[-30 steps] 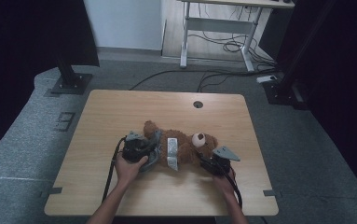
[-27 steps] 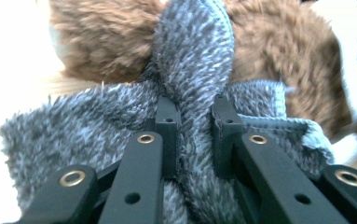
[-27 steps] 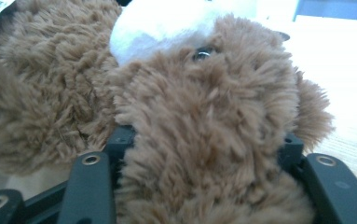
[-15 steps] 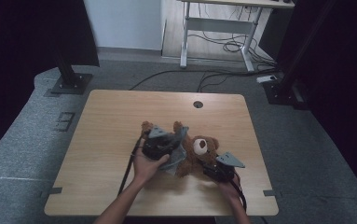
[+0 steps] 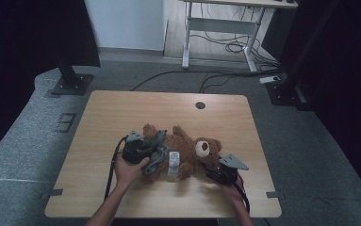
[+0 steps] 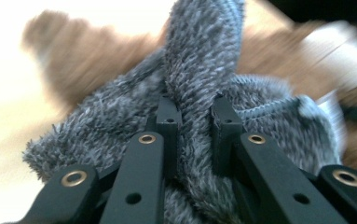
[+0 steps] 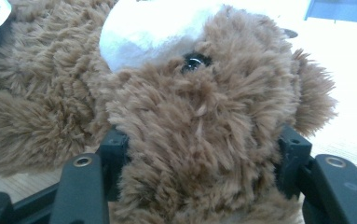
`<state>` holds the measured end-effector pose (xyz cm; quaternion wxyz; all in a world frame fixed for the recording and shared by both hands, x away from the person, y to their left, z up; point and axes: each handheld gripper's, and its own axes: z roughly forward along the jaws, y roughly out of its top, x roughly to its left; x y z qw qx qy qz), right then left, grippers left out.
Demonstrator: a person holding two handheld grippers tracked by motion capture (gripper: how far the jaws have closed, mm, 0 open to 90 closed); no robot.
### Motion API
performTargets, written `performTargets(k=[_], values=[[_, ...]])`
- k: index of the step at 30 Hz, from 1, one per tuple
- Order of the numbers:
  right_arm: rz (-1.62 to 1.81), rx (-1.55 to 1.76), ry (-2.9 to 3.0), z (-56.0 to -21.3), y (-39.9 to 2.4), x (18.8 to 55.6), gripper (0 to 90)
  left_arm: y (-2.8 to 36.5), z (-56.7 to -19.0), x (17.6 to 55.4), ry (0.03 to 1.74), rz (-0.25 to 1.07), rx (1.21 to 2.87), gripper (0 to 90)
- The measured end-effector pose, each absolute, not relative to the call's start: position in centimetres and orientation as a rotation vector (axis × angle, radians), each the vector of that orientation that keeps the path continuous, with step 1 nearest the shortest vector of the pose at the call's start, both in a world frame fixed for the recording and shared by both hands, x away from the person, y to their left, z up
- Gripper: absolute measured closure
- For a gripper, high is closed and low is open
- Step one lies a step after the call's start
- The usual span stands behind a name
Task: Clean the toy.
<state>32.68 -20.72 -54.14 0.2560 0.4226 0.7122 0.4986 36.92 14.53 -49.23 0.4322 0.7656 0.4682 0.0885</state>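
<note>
The light wooden table [image 5: 121, 113] bears the fluffy brown teddy bear [image 5: 192, 150], which has swung round, legs now pointing away. The right gripper [image 7: 199, 154] clamps its head; the left gripper [image 6: 192, 123] pinches the grey knitted garment [image 6: 204, 60], seemingly stripping it off.

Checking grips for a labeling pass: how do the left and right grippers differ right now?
The left gripper pinches a narrow fold of grey fuzzy cloth, jaws close together; the right gripper spans the teddy bear's head, jaws wide apart. In the high view, left sits at the bear's body, right at its head. Both are shut on something soft.
</note>
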Motion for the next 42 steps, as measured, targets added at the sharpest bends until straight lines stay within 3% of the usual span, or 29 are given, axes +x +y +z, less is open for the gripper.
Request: performTargets(k=[7,14,19,27,36,42], values=[[1.355,1.147,1.932,-54.2,-20.7,32.6,38.7,16.2,-53.0,37.8,1.272,0.14,1.928,76.8],[1.363,1.154,1.932,-54.2,-20.8,32.8,38.0,16.6,-48.7,36.1,1.133,0.223,1.805,76.5],[1.36,1.153,1.932,-54.2,-20.8,32.7,37.9,12.9,-44.7,35.3,0.967,0.233,1.822,76.5],[1.361,1.152,1.934,-54.2,-20.8,32.8,37.6,8.7,-46.0,36.8,0.986,0.257,1.928,76.4],[1.35,1.14,1.938,-54.1,-20.7,32.7,36.9,12.4,-47.3,37.3,1.104,0.306,1.914,76.6],[1.354,1.148,1.93,-54.1,-20.6,32.7,35.4,14.6,-50.6,37.5,1.198,0.259,1.952,76.7]])
